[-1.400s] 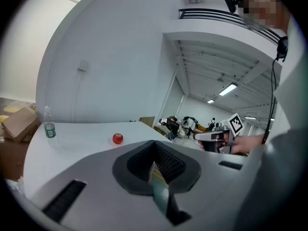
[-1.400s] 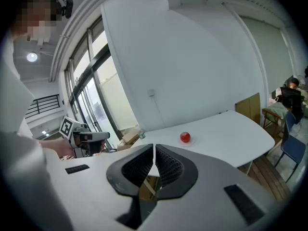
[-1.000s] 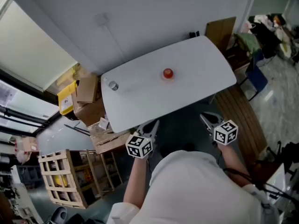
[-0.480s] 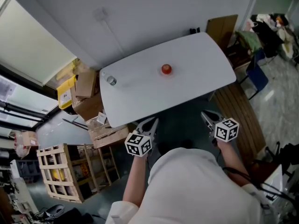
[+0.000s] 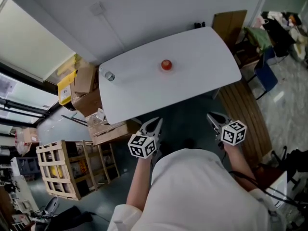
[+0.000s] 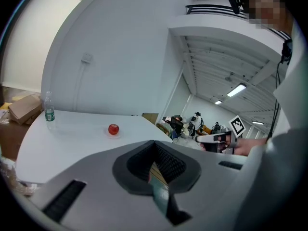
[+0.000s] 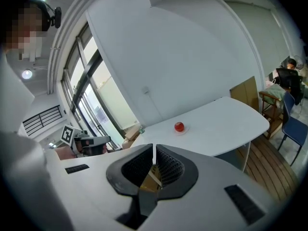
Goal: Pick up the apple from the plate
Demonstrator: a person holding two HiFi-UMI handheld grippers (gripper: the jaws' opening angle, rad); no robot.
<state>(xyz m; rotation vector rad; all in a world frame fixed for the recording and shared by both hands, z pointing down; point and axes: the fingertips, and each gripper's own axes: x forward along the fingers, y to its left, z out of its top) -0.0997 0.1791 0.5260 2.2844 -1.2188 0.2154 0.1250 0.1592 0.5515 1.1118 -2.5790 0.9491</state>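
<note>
Small bottle [image 5: 109,76] upright at left corner of white tabletop [image 5: 202,61]. Left tongs [image 5: 153,125] off the near edge, jaws closed together, nothing between. Apple [image 5: 166,64], red, on a shallow plate [image 6: 108,134] mid-tabletop toward the wall, well apart from both tongs. Right tongs [image 5: 215,118] off the near edge, jaws pressed together, empty.

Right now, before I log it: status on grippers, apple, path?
Left gripper and right gripper shut, empty, short of the table. Apple on its plate, untouched. Bottle at the corner, off the path.
</note>
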